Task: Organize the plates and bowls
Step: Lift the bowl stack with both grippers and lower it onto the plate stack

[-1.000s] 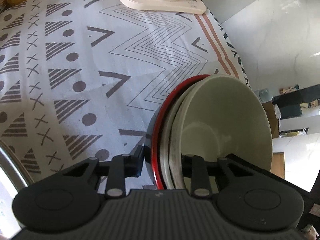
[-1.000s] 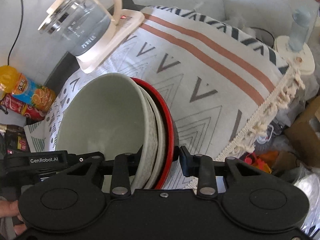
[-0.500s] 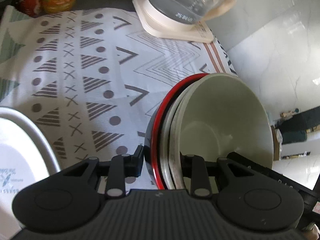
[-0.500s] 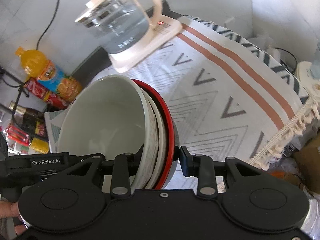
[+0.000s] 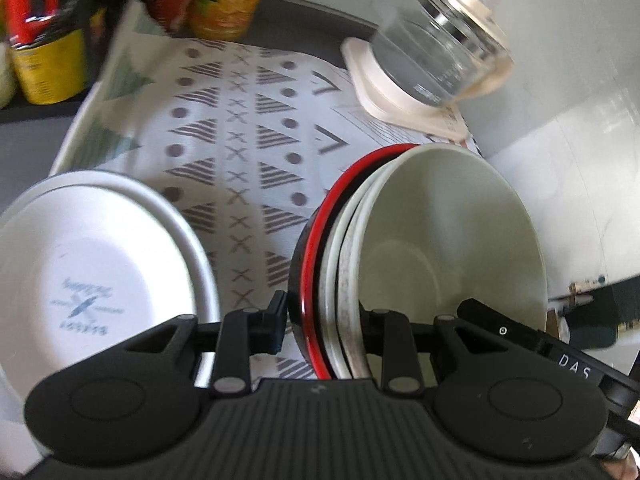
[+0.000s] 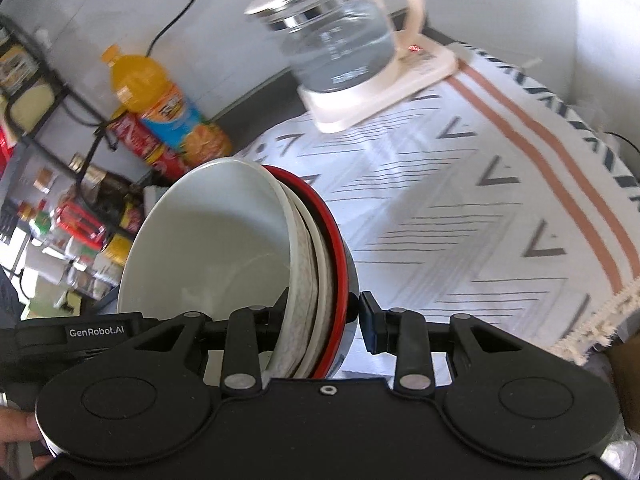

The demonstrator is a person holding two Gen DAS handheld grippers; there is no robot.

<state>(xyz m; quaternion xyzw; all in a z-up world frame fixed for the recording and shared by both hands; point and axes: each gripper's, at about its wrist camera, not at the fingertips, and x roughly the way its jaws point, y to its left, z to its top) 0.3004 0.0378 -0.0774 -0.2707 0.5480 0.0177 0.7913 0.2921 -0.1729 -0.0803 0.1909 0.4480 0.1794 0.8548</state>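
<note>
Two grippers hold one nested stack of bowls (image 5: 440, 248) by opposite rims, tipped on edge above a patterned cloth (image 5: 248, 152) on the bench. The left gripper (image 5: 322, 322) is narrowed onto the stack's rim, one finger outside the red-edged black bowl (image 5: 310, 276), the other inside the pale green bowl (image 5: 452, 240); the pads themselves are hidden by the rims. The right gripper (image 6: 320, 312) clamps the far side likewise, with its left finger inside the green bowl and its right finger by the black bowl's outer wall, though a small gap may show there and contact is hard to judge. Between the outer and inner bowls lie at least two whitish ones (image 6: 308, 264), of which only edges show, so their count is unsure. The stack's bottom is cut off by each gripper body. A white plate (image 5: 92, 276) with faint blue print lies just beside the stack in the left view, its lower part covered by the gripper and its marking too blurred to read. Farther back a glass kettle (image 6: 340, 48) stands on a cream base (image 6: 384, 92), and an orange drink bottle (image 6: 168, 108) leans by a red one (image 6: 144, 144); the shelf clutter at the left is smeared by motion. A fingertip (image 6: 18, 428) shows at the right view's bottom left edge.
</note>
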